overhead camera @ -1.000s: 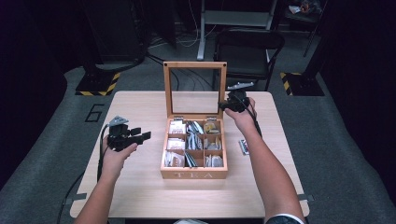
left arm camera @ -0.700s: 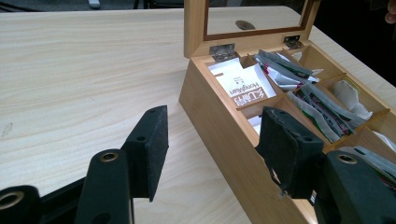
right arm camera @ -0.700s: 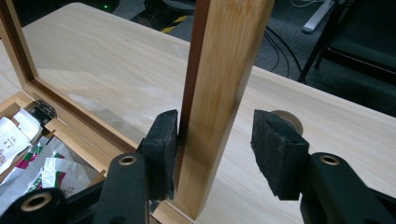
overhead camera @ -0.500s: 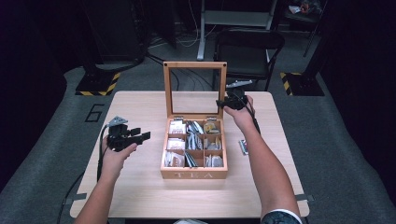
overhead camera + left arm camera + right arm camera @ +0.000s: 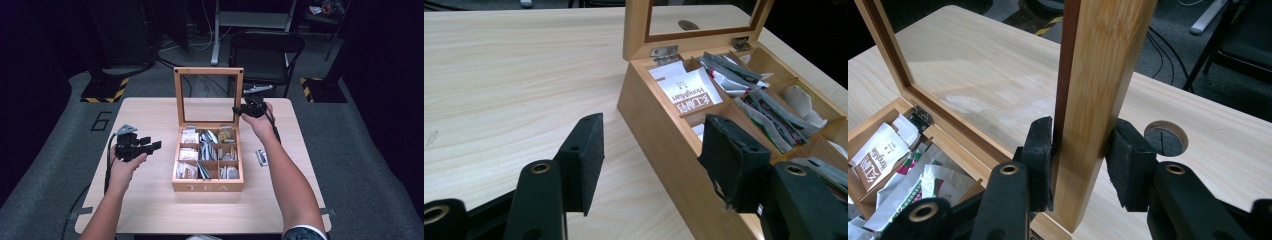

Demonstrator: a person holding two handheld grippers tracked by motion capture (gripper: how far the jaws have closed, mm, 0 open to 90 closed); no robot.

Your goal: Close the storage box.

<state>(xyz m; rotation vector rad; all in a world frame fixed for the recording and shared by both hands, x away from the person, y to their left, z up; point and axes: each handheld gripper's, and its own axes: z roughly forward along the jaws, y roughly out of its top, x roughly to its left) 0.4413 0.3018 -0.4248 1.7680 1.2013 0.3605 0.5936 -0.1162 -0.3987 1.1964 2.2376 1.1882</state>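
Observation:
A wooden tea box [image 5: 207,187] marked TEA stands mid-table, its compartments full of tea bags [image 5: 207,150]. Its glass-paned lid [image 5: 208,71] stands upright at the back. My right gripper [image 5: 239,111] is shut on the lid's right frame post [image 5: 1098,60], one pad on each face, as the right gripper [image 5: 1078,145] view shows. My left gripper [image 5: 150,145] hovers open above the table, left of the box. In its own view the left gripper [image 5: 654,135] points at the box's side wall [image 5: 649,105], with white tea bags [image 5: 686,92] inside.
A small packet [image 5: 261,157] lies on the table [image 5: 150,210] right of the box. A round cable hole [image 5: 1165,138] sits in the tabletop behind the lid. A black chair [image 5: 265,50] stands beyond the far edge.
The right gripper has edged slightly left at the lid's right edge. The lid stays upright and the left gripper has held its place.

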